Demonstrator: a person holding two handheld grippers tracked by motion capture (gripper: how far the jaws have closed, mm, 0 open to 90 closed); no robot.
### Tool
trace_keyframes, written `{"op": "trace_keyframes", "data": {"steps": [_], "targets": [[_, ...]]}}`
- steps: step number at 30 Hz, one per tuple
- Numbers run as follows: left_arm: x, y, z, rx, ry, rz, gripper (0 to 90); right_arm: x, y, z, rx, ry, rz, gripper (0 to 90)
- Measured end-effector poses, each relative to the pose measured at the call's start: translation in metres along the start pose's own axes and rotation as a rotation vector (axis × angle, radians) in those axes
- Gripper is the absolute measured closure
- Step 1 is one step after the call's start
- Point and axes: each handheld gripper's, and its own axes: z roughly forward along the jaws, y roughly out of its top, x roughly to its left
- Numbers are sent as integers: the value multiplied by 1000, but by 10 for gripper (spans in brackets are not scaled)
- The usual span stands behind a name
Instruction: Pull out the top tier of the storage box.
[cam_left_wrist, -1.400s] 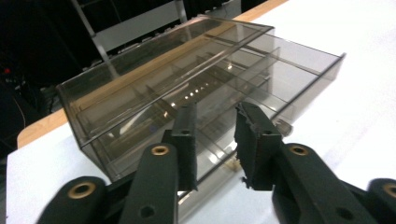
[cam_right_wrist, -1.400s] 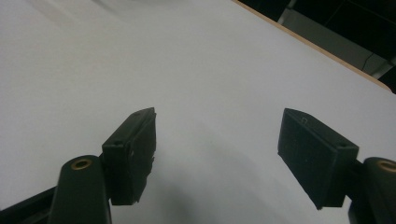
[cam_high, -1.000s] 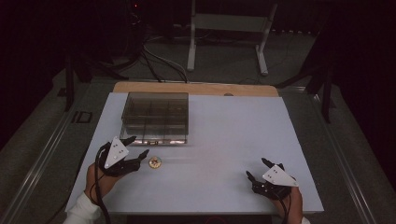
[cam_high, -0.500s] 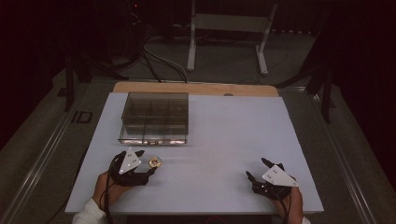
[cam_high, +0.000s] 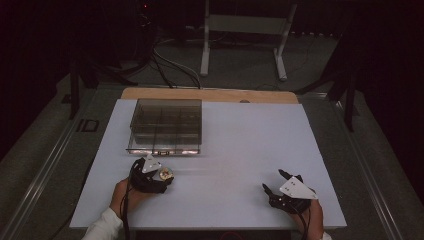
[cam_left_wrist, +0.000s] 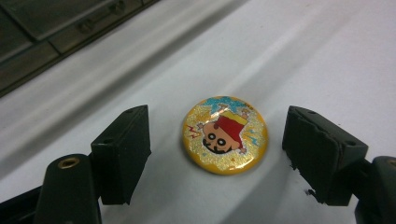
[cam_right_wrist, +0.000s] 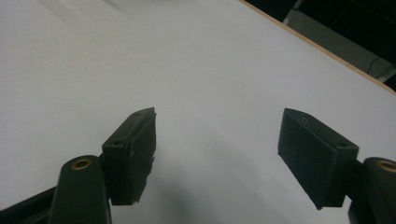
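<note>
Left claw (cam_left_wrist: 217, 140) gaping astride a round badge (cam_left_wrist: 225, 134); right claw (cam_right_wrist: 217, 154) gaping, empty.

Its jaws have just been opening; the badge lies flat on the white desk (cam_high: 240, 145), at 6 o'clock of the clear compartment box (cam_high: 166, 125). Light, stiff, glossy-domed, likely slippery: pinch opposite rims. Dark room beyond, cables and stand at 12.

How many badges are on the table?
1. The round yellow cartoon badge lies flat on the white table, between the open jaws of the left gripper, just in front of the clear compartment box. More could be hidden inside the box.
</note>
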Motion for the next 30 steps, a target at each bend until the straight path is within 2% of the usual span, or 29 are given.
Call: {"op": "trace_keyframes", "data": {"steps": [4, 8, 14, 16, 18, 22, 30], "targets": [[3, 1, 2, 12, -26, -33, 254, 1, 0, 1, 3, 3, -2, 274], [4, 2, 3, 15, -31, -34, 266, 1, 0, 2, 5, 4, 2, 273], [2, 3, 4, 7, -45, -20, 319, 3, 1, 4, 10, 9, -5, 273], [2, 3, 3, -1, -54, -11, 376, 3, 1, 4, 9, 9, -5, 273], [1, 3, 3, -8, -63, 14, 485, 2, 1, 4, 9, 10, -3, 274], [1, 3, 3, -13, -67, 21, 489, 1, 0, 3, 8, 10, -4, 273], [-3, 2, 1, -21, -40, 54, 490, 0, 0, 1, 0, 12, -8, 274]]}}
